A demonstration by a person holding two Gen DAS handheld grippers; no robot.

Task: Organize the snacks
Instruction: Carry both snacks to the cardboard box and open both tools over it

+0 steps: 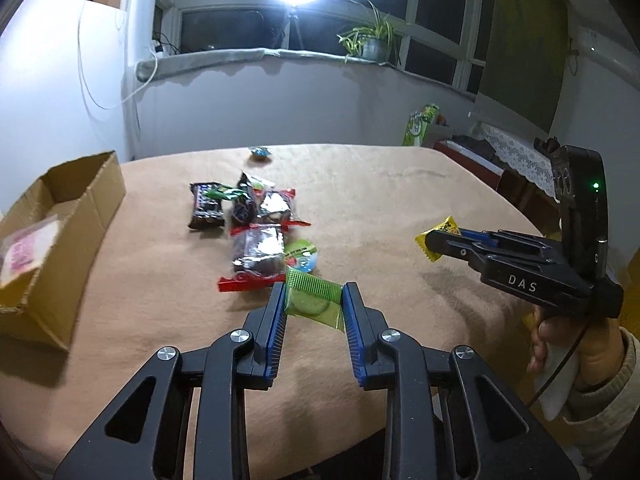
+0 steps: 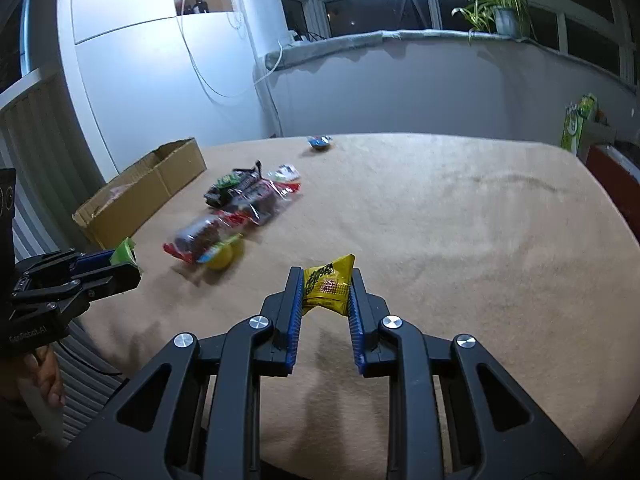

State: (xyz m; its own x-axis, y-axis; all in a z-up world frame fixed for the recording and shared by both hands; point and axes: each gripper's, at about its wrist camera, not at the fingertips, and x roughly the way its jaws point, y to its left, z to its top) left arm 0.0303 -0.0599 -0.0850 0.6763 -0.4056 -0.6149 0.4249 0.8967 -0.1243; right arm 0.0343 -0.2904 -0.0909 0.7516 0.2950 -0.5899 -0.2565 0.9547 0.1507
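My left gripper (image 1: pixel 313 300) is shut on a green snack packet (image 1: pixel 314 300), held just above the tan tablecloth. The same gripper (image 2: pixel 128 264) shows at the left of the right wrist view with the green packet (image 2: pixel 124 254) in its tips. My right gripper (image 2: pixel 325 290) is shut on a yellow snack packet (image 2: pixel 328 286), also lifted off the cloth. In the left wrist view that gripper (image 1: pixel 434 240) enters from the right, a hand below it, pinching the yellow packet (image 1: pixel 438 236). A heap of snack packets (image 1: pixel 256 224) lies mid-table.
An open cardboard box (image 1: pixel 60 216) stands at the table's left edge with a pink packet (image 1: pixel 24 256) inside. A small blue sweet (image 1: pixel 260 153) lies near the far edge. The round table (image 2: pixel 460 220) is covered by tan cloth. A ring lamp and a potted plant stand at the window.
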